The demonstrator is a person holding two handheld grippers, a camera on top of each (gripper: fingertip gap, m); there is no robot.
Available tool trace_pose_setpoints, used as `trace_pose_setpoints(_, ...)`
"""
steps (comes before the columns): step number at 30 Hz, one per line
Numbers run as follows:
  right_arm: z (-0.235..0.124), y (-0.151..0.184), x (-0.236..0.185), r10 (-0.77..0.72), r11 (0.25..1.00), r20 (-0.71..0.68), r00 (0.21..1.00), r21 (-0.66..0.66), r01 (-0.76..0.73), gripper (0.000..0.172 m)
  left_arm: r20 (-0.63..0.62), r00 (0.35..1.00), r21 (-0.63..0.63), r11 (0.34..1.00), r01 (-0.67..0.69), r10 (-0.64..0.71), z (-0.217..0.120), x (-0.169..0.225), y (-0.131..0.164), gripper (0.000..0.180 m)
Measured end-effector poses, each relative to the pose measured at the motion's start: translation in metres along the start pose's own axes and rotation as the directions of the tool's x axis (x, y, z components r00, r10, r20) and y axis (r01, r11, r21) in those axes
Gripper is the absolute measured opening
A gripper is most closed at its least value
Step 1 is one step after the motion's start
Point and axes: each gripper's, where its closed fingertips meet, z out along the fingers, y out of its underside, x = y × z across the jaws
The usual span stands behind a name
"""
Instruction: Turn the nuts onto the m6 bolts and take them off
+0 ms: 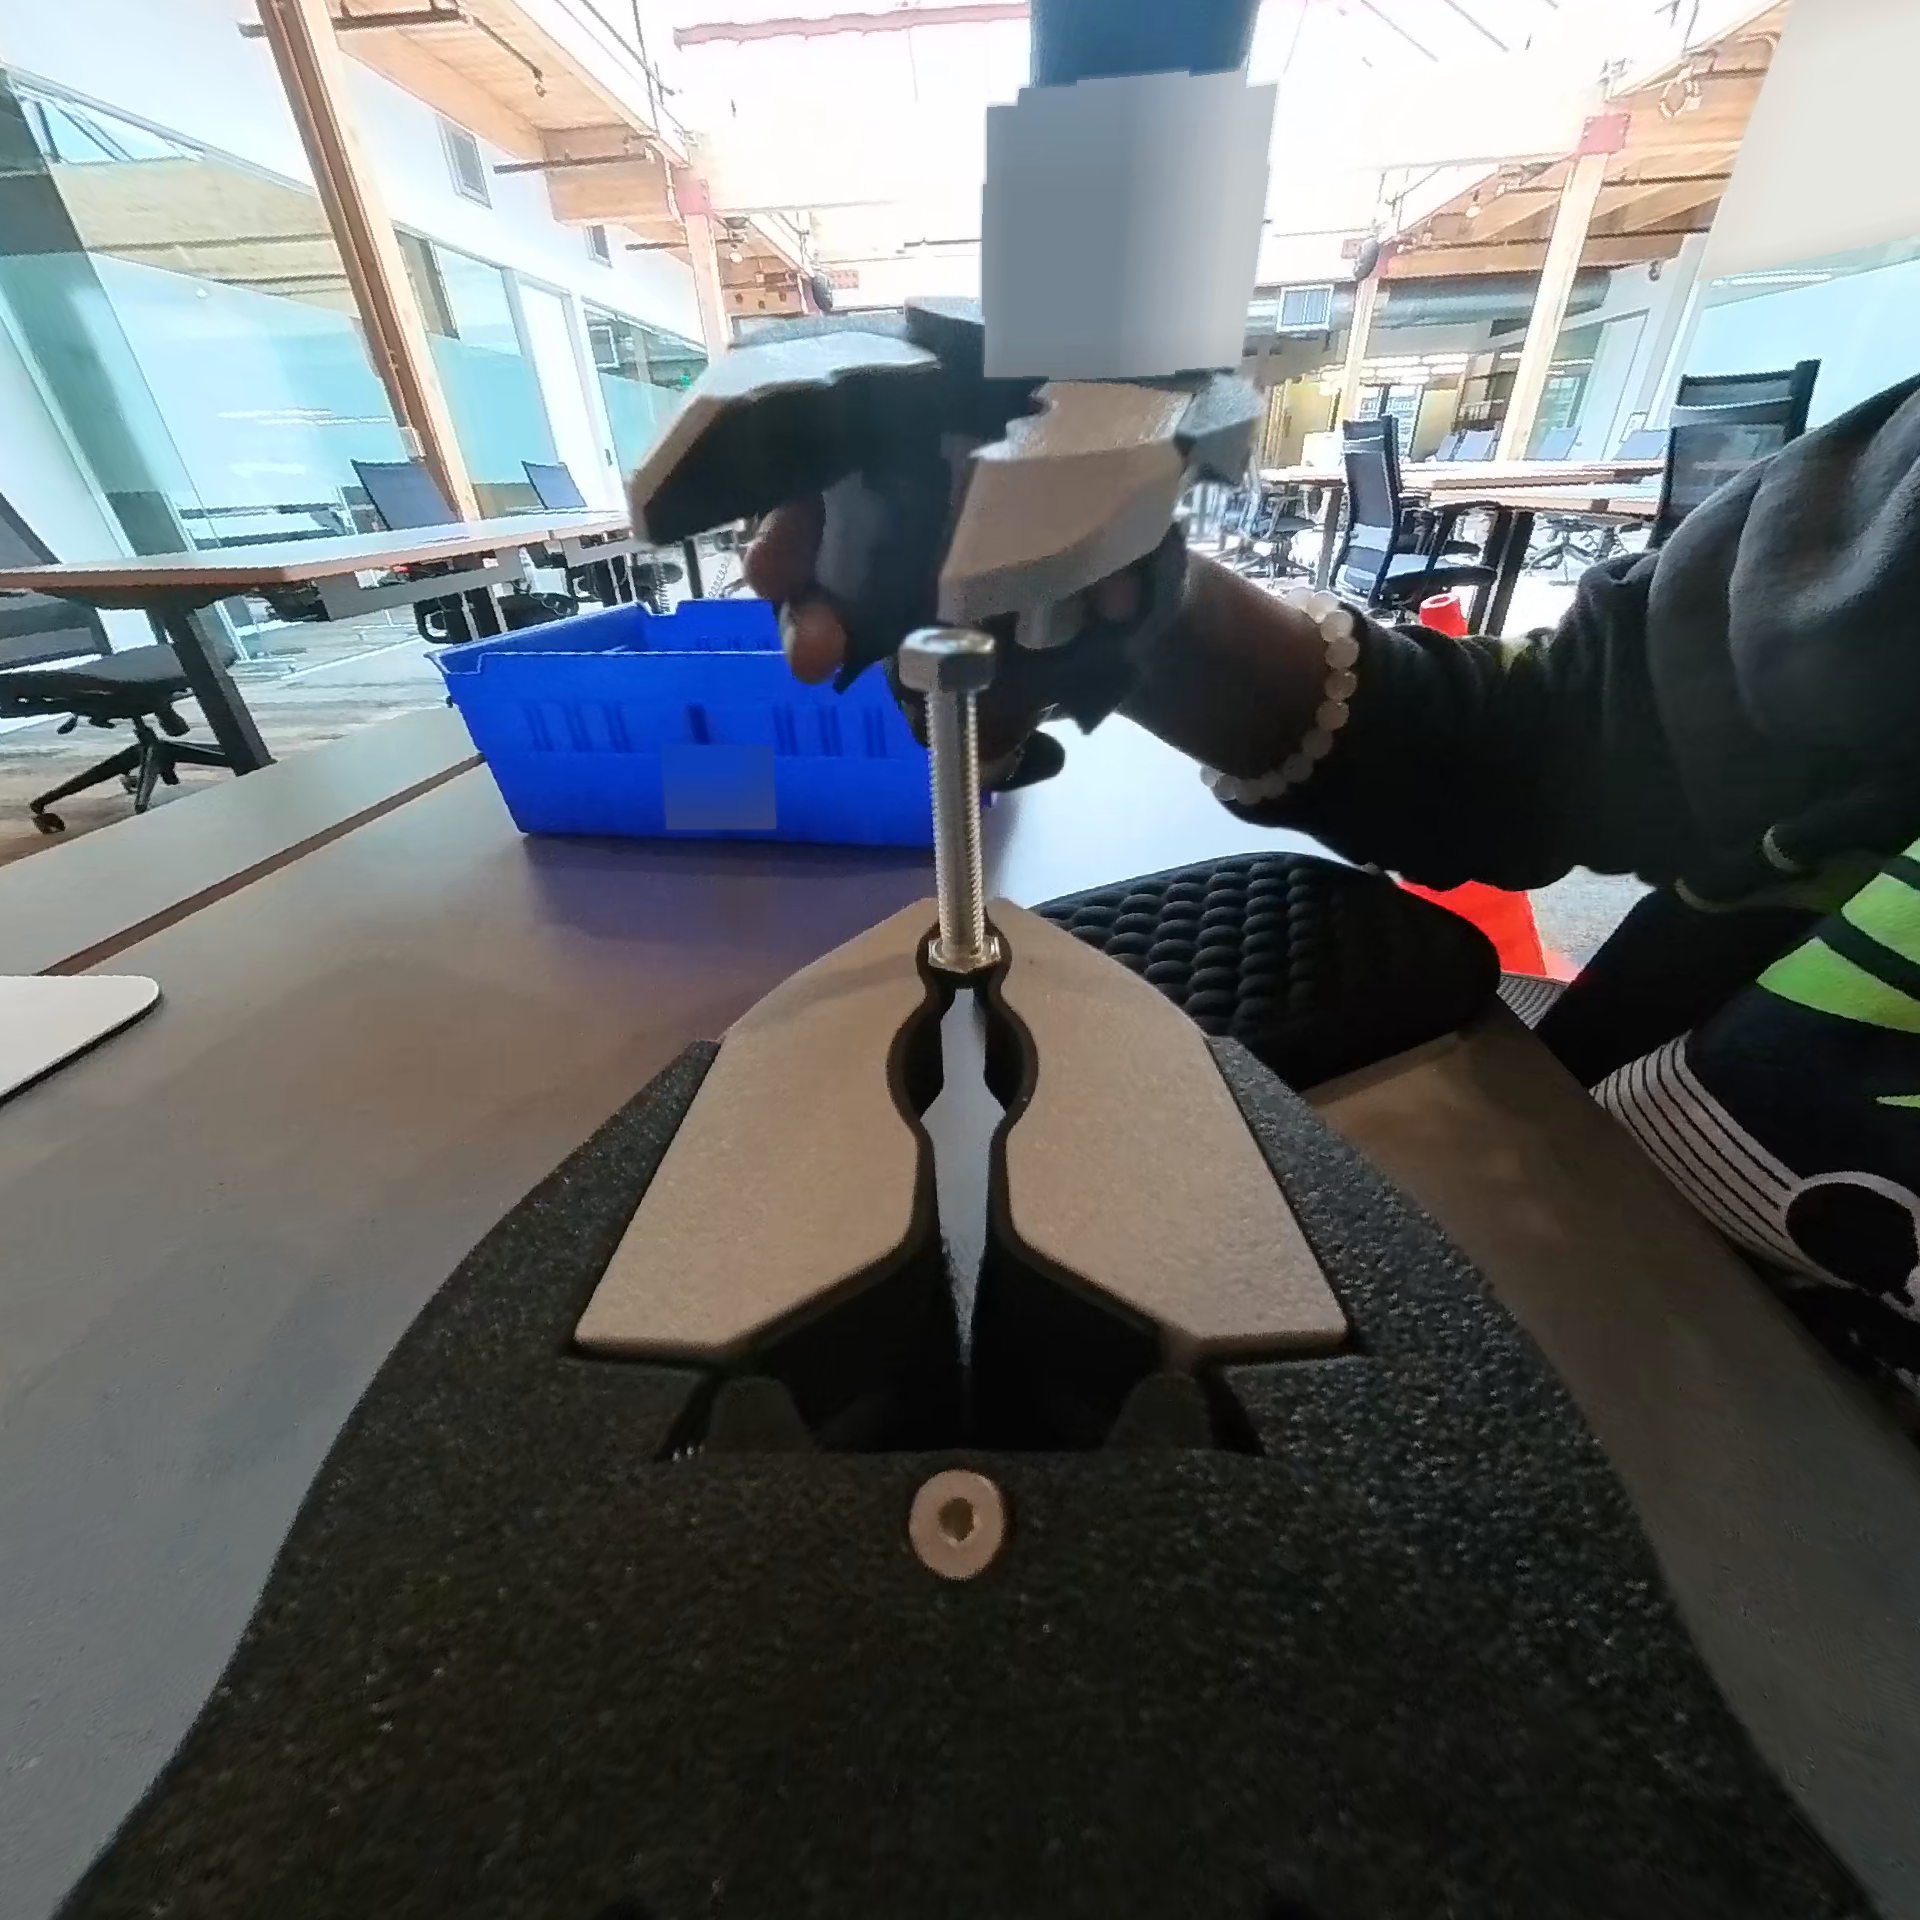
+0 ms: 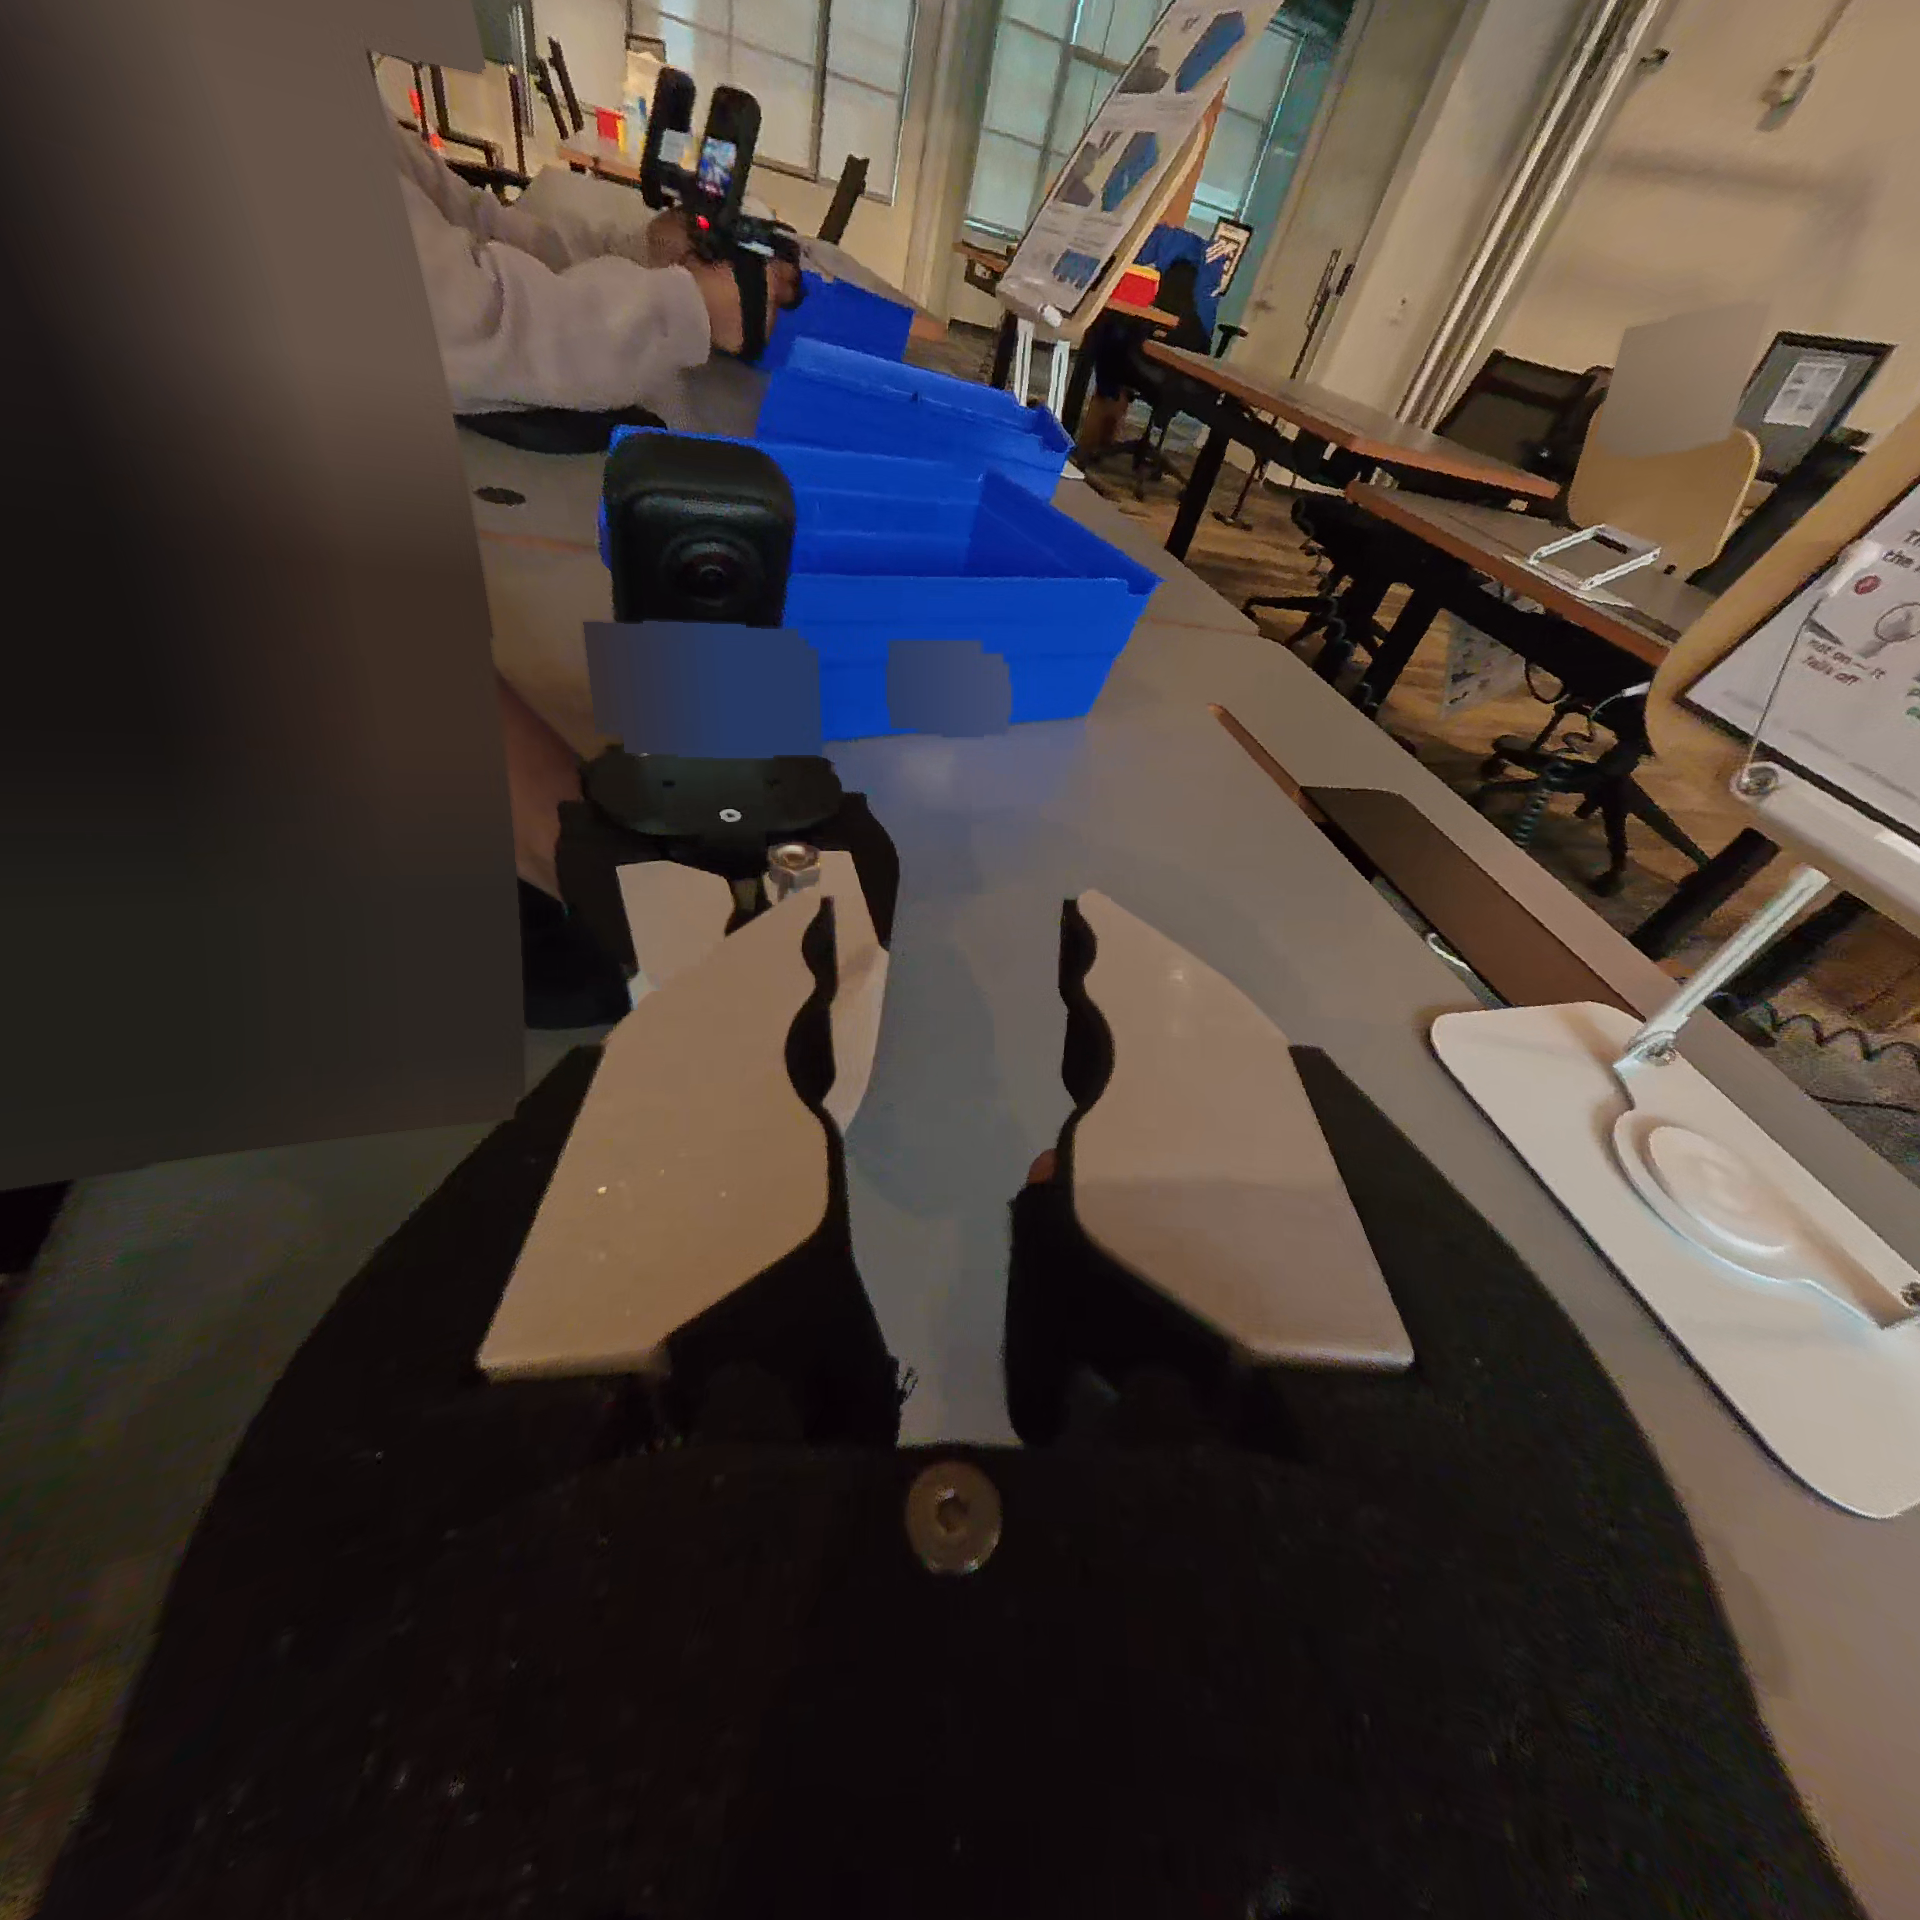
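**Inspector:** Condition of the left gripper [image 1: 961,961]?

**Assistant:** Fingers nearly together, pinched at their tips on a silver nut [image 1: 964,951]. The bolt [image 1: 956,800] stands upright out of that nut, head uppermost, directly ahead of the fingertips and above the tabletop [image 1: 312,1039].

**Inspector:** And the right gripper [image 1: 810,499]?

**Assistant:** Jaws wide, nothing between them. It hangs just above the bolt head, pointing down and tilted, with the holder's hand [image 1: 1195,644] behind it. The blue bin [image 1: 623,727] sits beyond.

**Inspector:** Risks?

**Assistant:** In my judgement, three. The right fingers sit off-centre over the head, so closing may clip it and lever the bolt sideways. The nut is held only at the fingertips and could twist out. A tilted bolt could bind in the thread.
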Motion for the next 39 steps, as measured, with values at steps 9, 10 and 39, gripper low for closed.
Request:
trace_pose_setpoints(9, 0.012, -0.001, -0.007, -0.031, 0.999, 0.025, 0.999, -0.015, 0.031, 0.044, 0.001, 1.0, -0.002, 1.0, 0.001, -0.001, 0.0, 0.0, 0.0, 0.002)
trace_pose_setpoints(10, 0.007, 0.0, -0.001, -0.021, 1.0, -0.001, 1.0, -0.016, 0.021, 0.04, 0.001, 1.0, 0.003, 1.0, 0.003, -0.003, 0.0, 0.0, 0.0, 0.002)
trace_pose_setpoints(39, -0.011, 0.008, 0.003, -0.037, 0.996, 0.029, 0.999, -0.081, 0.039, 0.036, -0.001, 1.0, -0.001, 1.0, -0.002, 0.002, 0.0, 0.0, 0.0, 0.002)
